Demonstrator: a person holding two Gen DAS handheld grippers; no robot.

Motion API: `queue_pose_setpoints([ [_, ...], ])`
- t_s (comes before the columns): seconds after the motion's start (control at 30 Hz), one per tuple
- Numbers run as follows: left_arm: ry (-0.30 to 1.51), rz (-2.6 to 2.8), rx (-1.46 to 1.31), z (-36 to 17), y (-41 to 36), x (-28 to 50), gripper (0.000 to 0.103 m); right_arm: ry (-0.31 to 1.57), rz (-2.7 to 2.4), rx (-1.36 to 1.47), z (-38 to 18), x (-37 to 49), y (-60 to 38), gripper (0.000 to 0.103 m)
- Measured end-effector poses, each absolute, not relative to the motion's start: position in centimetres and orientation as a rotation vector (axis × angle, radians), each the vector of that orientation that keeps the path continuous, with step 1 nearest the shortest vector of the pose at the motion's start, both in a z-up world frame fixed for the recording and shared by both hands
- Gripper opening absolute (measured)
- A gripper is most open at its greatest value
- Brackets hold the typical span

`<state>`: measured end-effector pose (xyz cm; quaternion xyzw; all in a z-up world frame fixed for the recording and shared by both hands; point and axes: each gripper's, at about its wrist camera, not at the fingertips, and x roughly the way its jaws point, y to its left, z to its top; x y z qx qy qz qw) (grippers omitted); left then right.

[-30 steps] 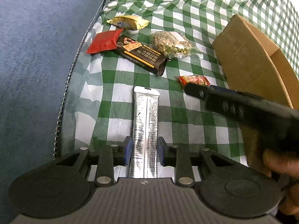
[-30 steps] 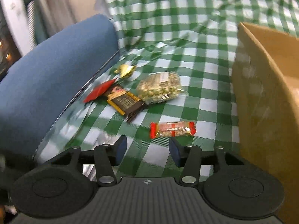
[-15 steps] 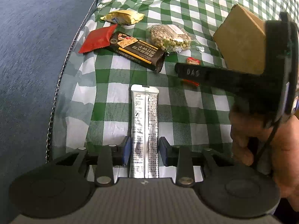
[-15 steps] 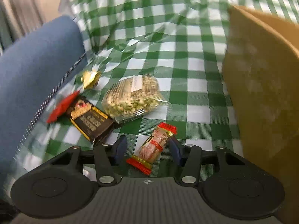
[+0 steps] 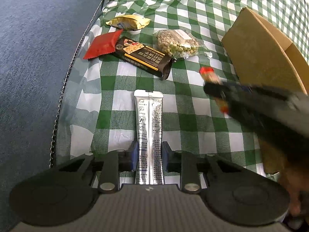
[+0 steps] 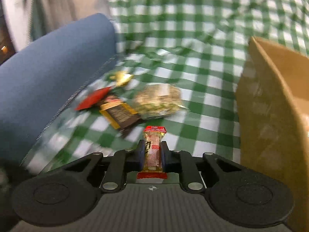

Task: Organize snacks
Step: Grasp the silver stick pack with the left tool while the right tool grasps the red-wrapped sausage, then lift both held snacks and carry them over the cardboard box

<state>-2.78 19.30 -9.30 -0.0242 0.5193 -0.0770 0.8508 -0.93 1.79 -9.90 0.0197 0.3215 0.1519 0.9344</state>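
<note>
Right gripper [image 6: 152, 152]: your jaws have just closed on the small red-ended clear-wrapped candy bar [image 6: 153, 150]; it was lying loose on the green-checked cloth [image 6: 202, 104] a moment ago and is now pinched upright.
Left gripper [image 5: 149, 155]: blue pads flank the long silver foil sachet [image 5: 149, 127], touching its edges; it lies flat on the cloth as before.
Meaning: one snack is secured, probably bound for the brown cardboard box [image 6: 270, 119] at your right.
Remaining: gold, red, black and pea packets wait.
</note>
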Motion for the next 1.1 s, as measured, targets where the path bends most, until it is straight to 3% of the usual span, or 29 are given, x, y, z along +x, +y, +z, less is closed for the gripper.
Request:
queue_pose_setpoints([
  [0.53, 1.120, -0.267, 0.017, -8.7, 16.8, -4.9, 0.028, 0.721, 0.445, -0.069, -11.5, -13.8, 0.9, 0.017],
  [1.1, 1.131, -0.234, 0.133, -9.2, 14.5, -5.2, 0.034, 0.804, 0.420, -0.058, -14.1, -13.9, -0.1, 0.020],
])
